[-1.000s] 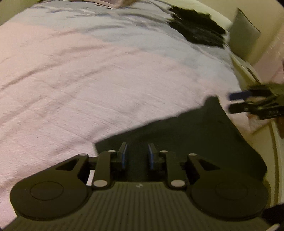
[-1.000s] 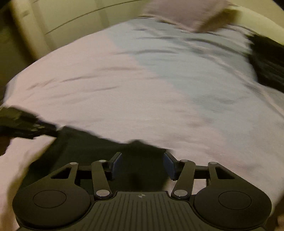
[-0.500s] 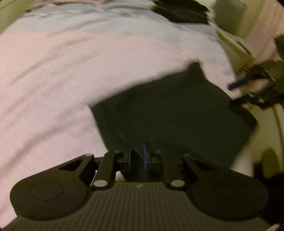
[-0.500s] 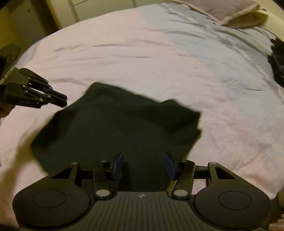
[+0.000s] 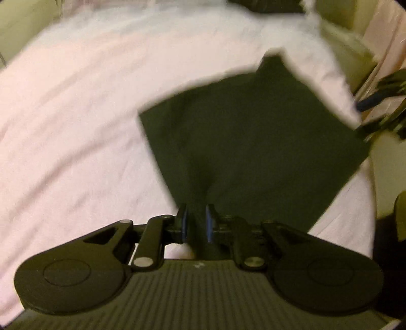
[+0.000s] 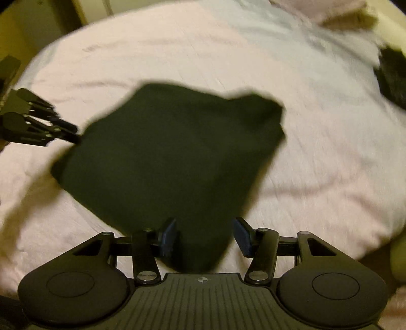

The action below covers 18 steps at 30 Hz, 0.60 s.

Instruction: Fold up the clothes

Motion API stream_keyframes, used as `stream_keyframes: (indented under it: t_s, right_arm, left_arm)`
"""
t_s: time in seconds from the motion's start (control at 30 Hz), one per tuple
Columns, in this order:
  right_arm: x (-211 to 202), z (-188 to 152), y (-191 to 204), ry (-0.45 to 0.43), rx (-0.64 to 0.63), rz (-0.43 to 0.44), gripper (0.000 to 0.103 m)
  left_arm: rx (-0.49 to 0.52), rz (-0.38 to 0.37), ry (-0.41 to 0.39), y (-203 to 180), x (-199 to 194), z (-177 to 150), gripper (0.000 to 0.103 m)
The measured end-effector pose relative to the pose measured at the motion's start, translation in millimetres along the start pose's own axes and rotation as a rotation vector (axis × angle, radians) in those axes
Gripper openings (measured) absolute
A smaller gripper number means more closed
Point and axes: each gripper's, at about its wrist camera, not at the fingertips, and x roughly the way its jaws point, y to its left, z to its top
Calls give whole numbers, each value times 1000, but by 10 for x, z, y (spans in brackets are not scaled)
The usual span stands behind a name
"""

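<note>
A dark green folded garment [image 5: 253, 142] lies on the pink bedsheet [image 5: 76, 127]. My left gripper [image 5: 195, 215] is shut on its near edge, and the cloth bunches up between the blue pads. In the right wrist view the same garment [image 6: 177, 152] runs in between the fingers of my right gripper [image 6: 205, 228], which stand wide open and do not pinch it. The left gripper [image 6: 38, 124] shows there at the garment's left corner. The right gripper [image 5: 375, 109] appears blurred at the right edge of the left wrist view.
A black pile of clothes [image 6: 393, 76] sits at the far right of the bed, also blurred at the top of the left wrist view as a black pile [image 5: 266, 5]. A pillow [image 6: 330, 10] lies at the head. The bed edge [image 5: 365, 203] drops off beside the garment.
My left gripper closed on the garment's edge and pulled back with it. The garment now shows more fully in both views. The right gripper stayed open.
</note>
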Motion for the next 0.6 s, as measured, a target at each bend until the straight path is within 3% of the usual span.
stream_keyframes:
  t_s: [0.07,0.23,0.33,0.43,0.5,0.57,0.6]
  right_arm:
    - [11,-37,124,-30,-36,32,54]
    - [429,-296,78,91,-31,91,54]
    - [405,-387,44,120,-76,90,54]
    - [338,-410,-65,124,-38,71,54]
    - [268,-414,-87,114,-14,30,54]
    - [209,-392,-74,114,3,-16,57]
    - [174,-374,-49,115,11,-40,63]
  left_arm:
    - [20,-7,26,-104,87,-33,13]
    - [69,-23,89,-355,300,-121,11]
    - [30,18,98,-329,250,-222,7]
    - [7,82,108,-372,170,-213,8]
    - [-18,135,126,-392,138,-210,16]
    - [-49,169,138,-430,63,-196,30]
    - [-64,161,133,-439,-3,-203,31]
